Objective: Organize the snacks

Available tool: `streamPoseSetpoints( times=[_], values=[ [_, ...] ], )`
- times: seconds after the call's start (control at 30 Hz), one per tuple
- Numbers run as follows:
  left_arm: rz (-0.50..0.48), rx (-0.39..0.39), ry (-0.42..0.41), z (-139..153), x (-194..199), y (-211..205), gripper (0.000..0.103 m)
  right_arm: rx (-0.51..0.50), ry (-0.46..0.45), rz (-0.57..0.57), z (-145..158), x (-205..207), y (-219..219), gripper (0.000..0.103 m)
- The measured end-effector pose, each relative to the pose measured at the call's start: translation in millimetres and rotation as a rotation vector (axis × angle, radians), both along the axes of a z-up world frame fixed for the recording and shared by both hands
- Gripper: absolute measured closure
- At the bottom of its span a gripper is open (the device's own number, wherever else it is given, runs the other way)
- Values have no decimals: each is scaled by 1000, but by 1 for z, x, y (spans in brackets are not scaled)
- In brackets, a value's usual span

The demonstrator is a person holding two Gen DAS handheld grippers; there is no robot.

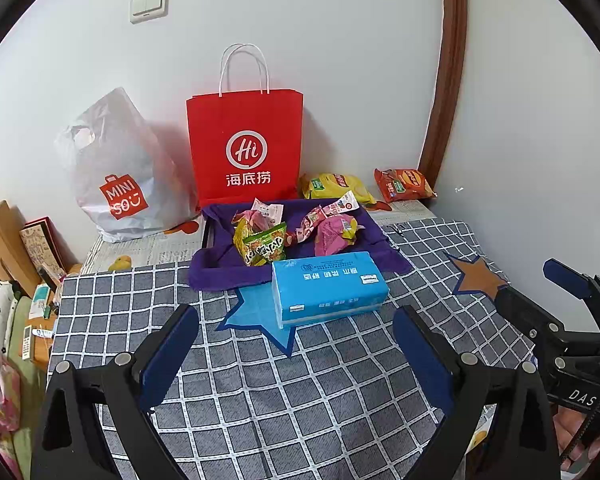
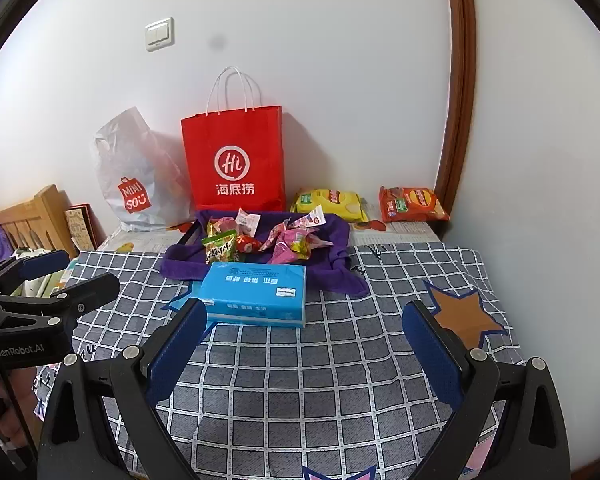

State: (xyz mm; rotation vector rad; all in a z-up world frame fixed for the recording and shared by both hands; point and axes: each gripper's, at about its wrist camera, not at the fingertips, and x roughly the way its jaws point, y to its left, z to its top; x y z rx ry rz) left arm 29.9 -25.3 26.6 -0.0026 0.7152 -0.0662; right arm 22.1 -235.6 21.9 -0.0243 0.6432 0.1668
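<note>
Snacks [image 1: 296, 232] in bright wrappers are heaped on a purple cloth [image 1: 220, 268] toward the back of the desk [image 1: 300, 392], which is covered by a grey checked sheet. A blue tissue pack [image 1: 328, 288] is set just in front of the cloth. Two crisp bags, yellow [image 1: 336, 186] and orange [image 1: 404, 185], are laid near the wall beside a red paper bag [image 1: 246, 144]. The left gripper [image 1: 296, 344] and right gripper [image 2: 304, 338] are both held wide open above the sheet, and nothing is gripped.
</note>
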Motion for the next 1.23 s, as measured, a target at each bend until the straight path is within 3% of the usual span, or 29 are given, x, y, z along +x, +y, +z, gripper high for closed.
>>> streamPoseSetpoints(
  times=[1.23],
  values=[
    [5, 3, -5, 2, -1, 2, 5, 3, -3, 16, -2, -3, 4, 5]
  ],
)
